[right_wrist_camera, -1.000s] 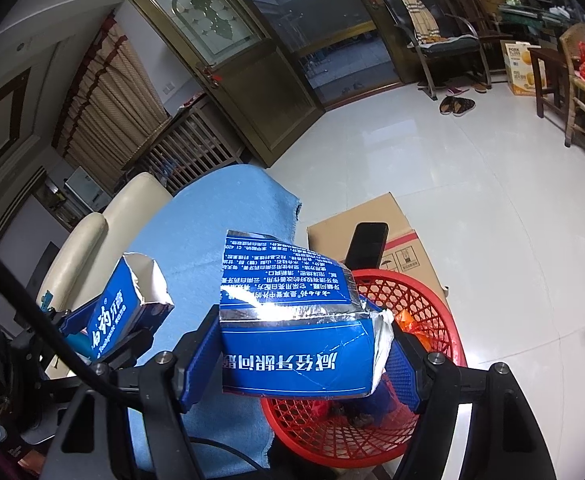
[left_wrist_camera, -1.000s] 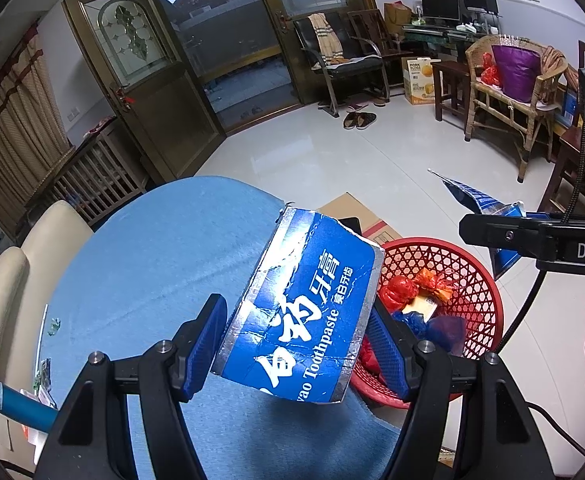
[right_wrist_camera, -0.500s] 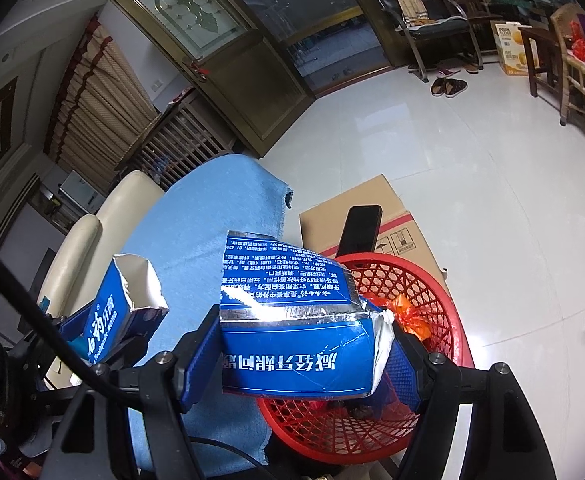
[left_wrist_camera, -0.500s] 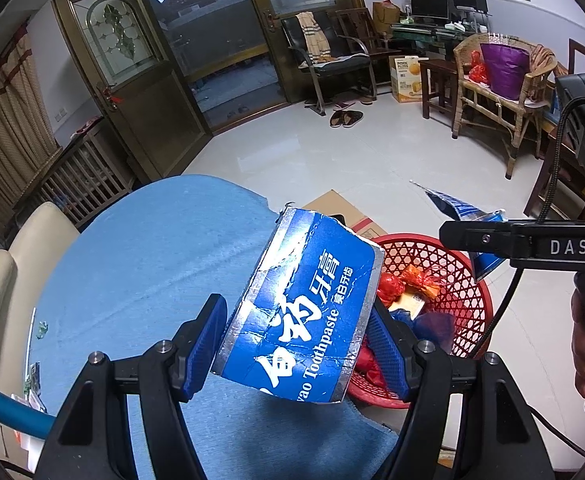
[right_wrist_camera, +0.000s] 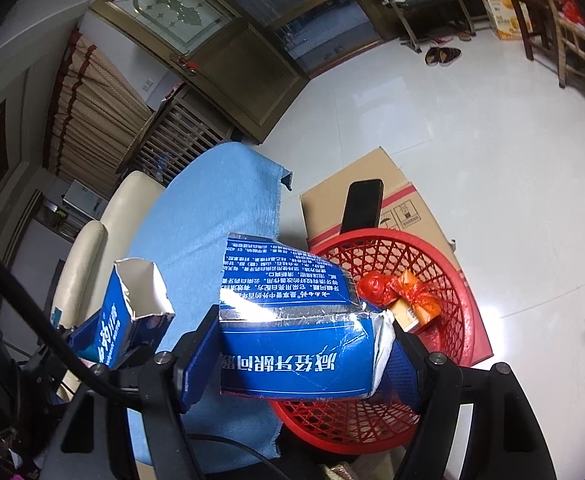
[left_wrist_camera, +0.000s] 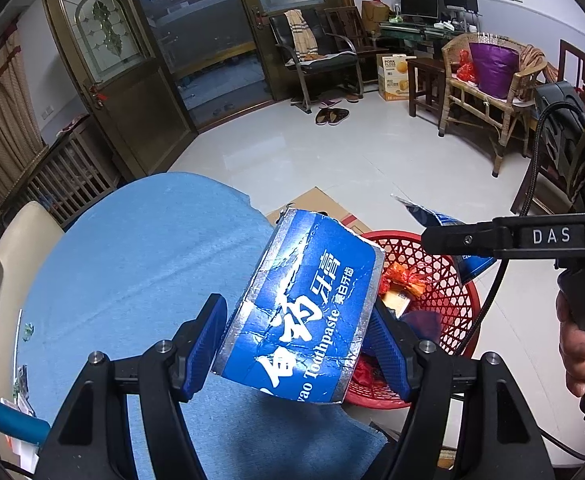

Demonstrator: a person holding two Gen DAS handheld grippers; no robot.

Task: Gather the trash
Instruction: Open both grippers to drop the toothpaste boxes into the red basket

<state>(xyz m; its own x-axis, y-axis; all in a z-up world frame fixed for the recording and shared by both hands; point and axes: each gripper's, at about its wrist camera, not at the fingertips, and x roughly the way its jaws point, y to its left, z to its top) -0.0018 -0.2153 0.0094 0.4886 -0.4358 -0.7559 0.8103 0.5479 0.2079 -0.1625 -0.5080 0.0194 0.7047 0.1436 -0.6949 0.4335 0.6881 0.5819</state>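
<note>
The left hand-held gripper clamps a torn blue box piece — over the tabletop edge. The right hand-held gripper pinches another piece above the red basket.

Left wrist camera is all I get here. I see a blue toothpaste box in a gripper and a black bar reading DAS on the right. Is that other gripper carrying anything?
Observer: Yes. The right gripper is shut on a second torn toothpaste box piece, blue with white Chinese text.
Operator: Where is it relative to the red basket?
Observer: In the right wrist view it hangs over the near left part of the red basket's rim, partly above the blue cloth.
Operator: What lies past the basket?
Observer: A black phone rests on a cardboard box just behind it.
Operator: Can you see my box's open end?
Observer: Yes, the left gripper's box has a ragged, torn top with a white inside.
</note>
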